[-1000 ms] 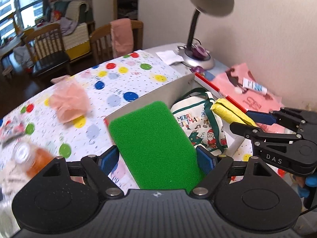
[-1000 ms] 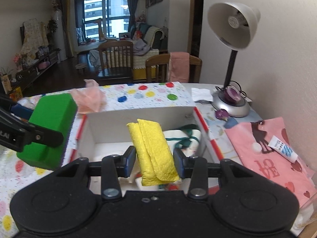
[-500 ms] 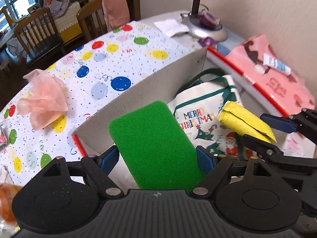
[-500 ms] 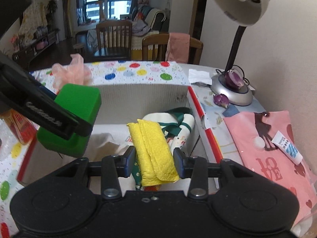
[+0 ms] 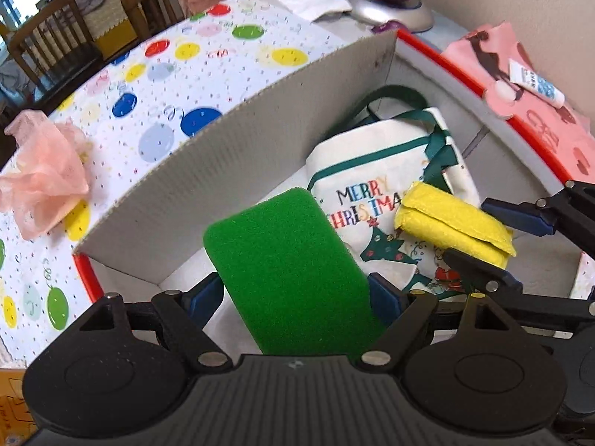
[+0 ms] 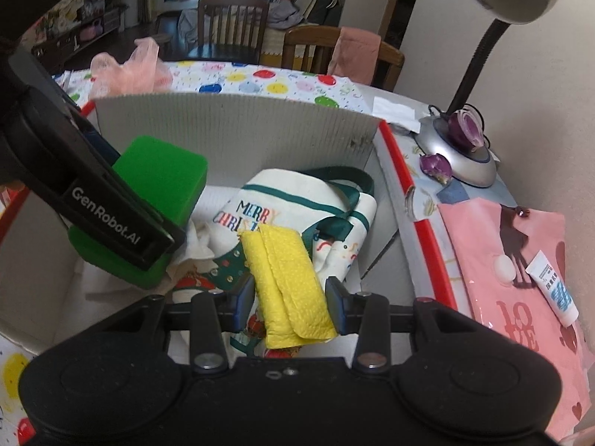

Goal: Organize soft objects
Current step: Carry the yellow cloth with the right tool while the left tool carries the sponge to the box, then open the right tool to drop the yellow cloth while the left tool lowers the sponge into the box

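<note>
Two handheld grippers hang over an open cardboard box (image 5: 238, 141) with a red rim, which sits on a table covered by a balloon-print cloth (image 5: 156, 85). The left gripper (image 5: 295, 293) has its jaws spread wide, pressed against the two long sides of a thick green sponge (image 5: 286, 278), which it carries over the box's left half and angles steeply downward, seemingly so that the sponge can be set inside. The right gripper (image 6: 290, 299) has its jaws at a narrower setting, clamped on a folded yellow cloth (image 6: 286, 282), which pokes forward over the box's middle. Directly below both items lies a white tote bag (image 6: 297, 200) with green straps and "Merry Christmas" lettering, already inside the box. A crumpled pink mesh fabric (image 5: 44, 171) rests on the tablecloth outside the box, beyond its far wall, probably waiting its turn. To the right, outside the box, sit a desk lamp (image 6: 465, 148), a pink heart-print bag (image 6: 520, 282) and a small white tube (image 6: 554, 293) lying on it.
</note>
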The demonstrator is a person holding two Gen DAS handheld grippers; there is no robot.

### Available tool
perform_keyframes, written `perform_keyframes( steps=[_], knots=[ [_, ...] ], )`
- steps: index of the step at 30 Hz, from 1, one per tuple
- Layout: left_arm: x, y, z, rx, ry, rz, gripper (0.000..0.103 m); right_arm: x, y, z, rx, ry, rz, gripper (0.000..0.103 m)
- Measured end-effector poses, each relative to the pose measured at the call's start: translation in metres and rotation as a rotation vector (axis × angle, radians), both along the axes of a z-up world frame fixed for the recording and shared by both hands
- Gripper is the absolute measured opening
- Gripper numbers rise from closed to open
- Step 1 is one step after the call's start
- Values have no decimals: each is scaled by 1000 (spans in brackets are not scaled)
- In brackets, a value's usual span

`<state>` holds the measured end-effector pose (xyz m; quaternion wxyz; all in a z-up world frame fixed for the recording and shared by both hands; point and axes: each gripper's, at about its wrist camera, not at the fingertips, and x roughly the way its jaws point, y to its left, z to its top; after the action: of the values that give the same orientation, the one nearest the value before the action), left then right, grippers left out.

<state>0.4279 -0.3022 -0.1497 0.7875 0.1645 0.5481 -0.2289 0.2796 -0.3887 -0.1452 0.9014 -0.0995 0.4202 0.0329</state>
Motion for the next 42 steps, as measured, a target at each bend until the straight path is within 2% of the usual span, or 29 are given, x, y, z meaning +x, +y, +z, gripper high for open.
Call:
perform_keyframes(
  steps=[8, 14, 20, 25, 28, 34, 38, 42],
  knots=[
    [4, -1, -15, 6, 46, 16, 85, 7, -4, -6, 4, 25, 9, 41],
    [2, -4, -19, 25, 36, 13, 85, 10, -6, -7, 10, 40, 5, 42],
    [-5, -1, -12, 10, 9, 3, 85, 9, -8, -3, 48, 40, 15, 44],
    [-14, 2, -1, -25, -13, 5, 85, 2, -10, 4, 79, 29, 25, 50],
    [-18, 3, 2, -20, -22, 6, 86, -4, -10, 9, 94, 21, 32, 53],
    [-20, 19, 11, -77, -12, 58, 87, -12, -13, 17, 112, 6, 42, 58],
    [-23, 28, 19, -129, -18, 76, 97, -17, -17, 24, 129, -8, 36, 62],
    [-29, 34, 29, -171, -24, 80, 98, -23, -21, 31, 149, -19, 33, 64]
  ],
)
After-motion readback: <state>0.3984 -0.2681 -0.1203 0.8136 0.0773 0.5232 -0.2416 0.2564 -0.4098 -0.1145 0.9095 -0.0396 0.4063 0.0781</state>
